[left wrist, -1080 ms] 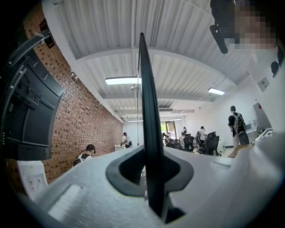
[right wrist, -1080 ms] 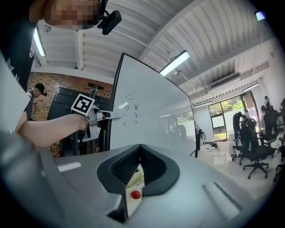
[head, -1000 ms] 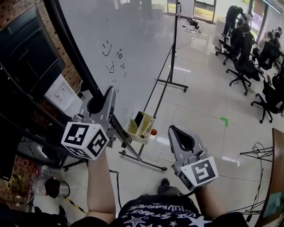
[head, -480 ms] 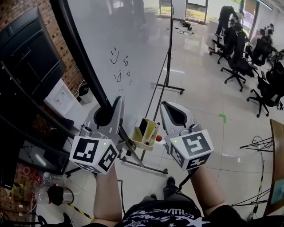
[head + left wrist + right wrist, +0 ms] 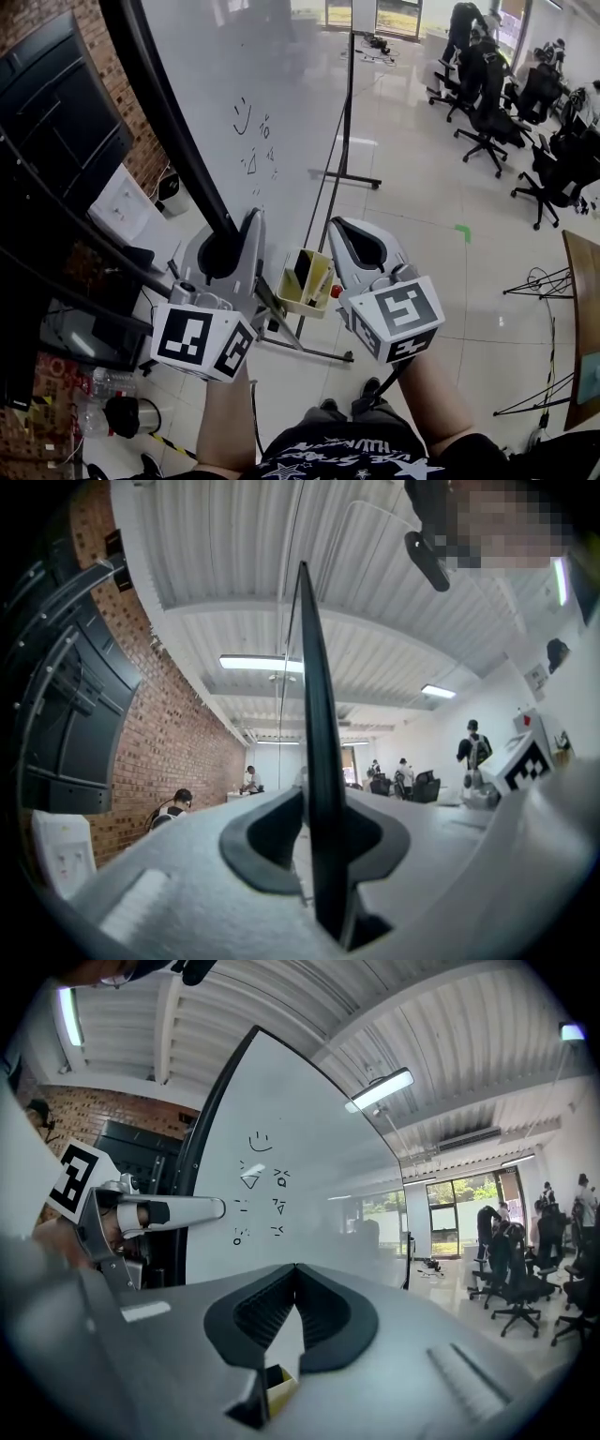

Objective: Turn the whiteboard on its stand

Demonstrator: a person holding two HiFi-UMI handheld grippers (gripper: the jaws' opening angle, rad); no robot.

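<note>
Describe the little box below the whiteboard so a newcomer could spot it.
Start at the big tilted whiteboard with small doodles and follow its black frame down towards the stand. The box sits at the lower edge: pale yellow, open-topped, with a small red ball beside it.

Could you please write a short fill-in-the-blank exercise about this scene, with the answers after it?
1. The left gripper has the whiteboard's black ____ between its fingers.
2. The right gripper's fingers are ____, with nothing between them.
3. The wall left of the whiteboard is made of ____.
4. Black office ____ stand on the far floor.
Missing words: frame (the left fingers are opening, with it between them); shut; brick; chairs.
</note>
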